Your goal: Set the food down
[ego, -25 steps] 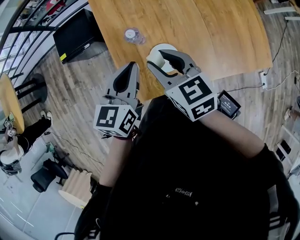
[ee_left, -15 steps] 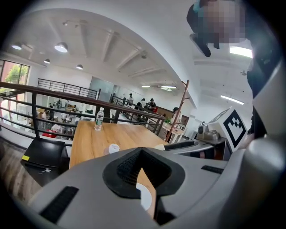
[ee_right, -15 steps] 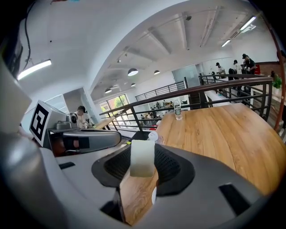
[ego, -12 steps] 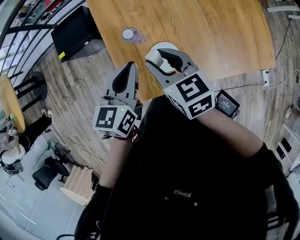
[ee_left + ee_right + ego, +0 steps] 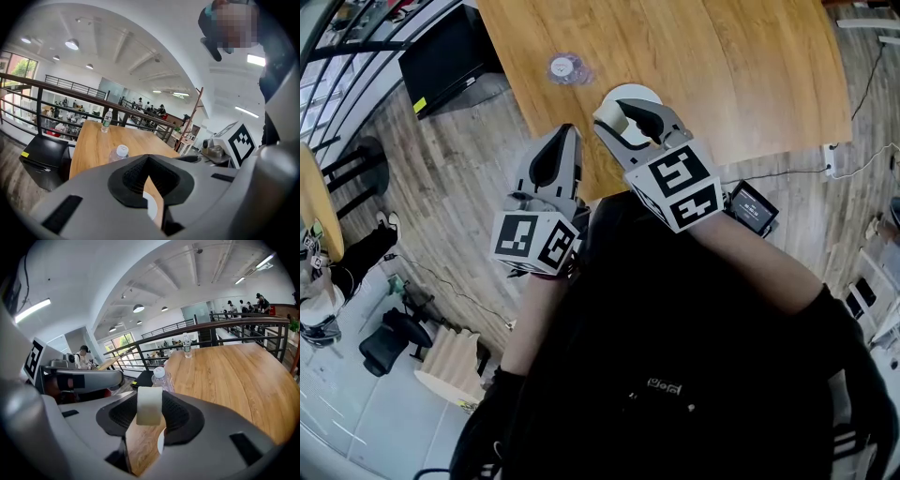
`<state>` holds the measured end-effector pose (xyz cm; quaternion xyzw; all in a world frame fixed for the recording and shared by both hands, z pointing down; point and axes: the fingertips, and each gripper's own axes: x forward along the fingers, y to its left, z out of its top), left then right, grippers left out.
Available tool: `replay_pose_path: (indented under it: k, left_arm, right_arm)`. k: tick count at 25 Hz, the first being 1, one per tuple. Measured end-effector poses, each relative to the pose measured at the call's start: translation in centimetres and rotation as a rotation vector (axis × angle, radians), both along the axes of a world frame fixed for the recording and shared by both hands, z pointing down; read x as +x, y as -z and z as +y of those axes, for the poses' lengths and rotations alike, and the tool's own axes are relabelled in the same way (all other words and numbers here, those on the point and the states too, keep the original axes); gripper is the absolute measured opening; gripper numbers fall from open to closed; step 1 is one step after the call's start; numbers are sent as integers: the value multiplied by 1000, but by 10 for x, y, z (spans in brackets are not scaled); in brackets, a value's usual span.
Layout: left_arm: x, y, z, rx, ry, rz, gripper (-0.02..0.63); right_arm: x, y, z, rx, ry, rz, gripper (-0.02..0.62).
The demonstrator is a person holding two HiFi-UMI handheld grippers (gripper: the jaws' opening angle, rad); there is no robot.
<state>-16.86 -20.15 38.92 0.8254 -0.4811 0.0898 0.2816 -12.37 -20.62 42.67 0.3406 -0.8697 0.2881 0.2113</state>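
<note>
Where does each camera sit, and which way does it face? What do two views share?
Head view: on the person's head, facing down at the table; the left hand-held gripper, the right hand-held gripper, forearms and torso show.
Left gripper view: on the left one, facing across the table along its shut jaws.
Right gripper view: on the right one, facing along jaws that clamp the food.
Shared: both gripper views show the bottle.

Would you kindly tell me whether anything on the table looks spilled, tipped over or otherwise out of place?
Nothing stands out. The water bottle stands upright on the wooden table, the white plate lies on it, and the right gripper holds the pale piece of food squarely between its jaws. Nothing is spilled.
</note>
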Motion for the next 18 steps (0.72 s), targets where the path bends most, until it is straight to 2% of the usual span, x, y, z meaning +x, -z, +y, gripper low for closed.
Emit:
replay_pose_path:
  k: [10,18]
  left_arm:
    - [0,-15,3,-23,39,25,5]
    - [-11,-24,14,-45,70,13,5]
  right_arm:
    - [-5,-31,1,-34,44,34,170]
    - [-12,-64,11,-72,75,77,170]
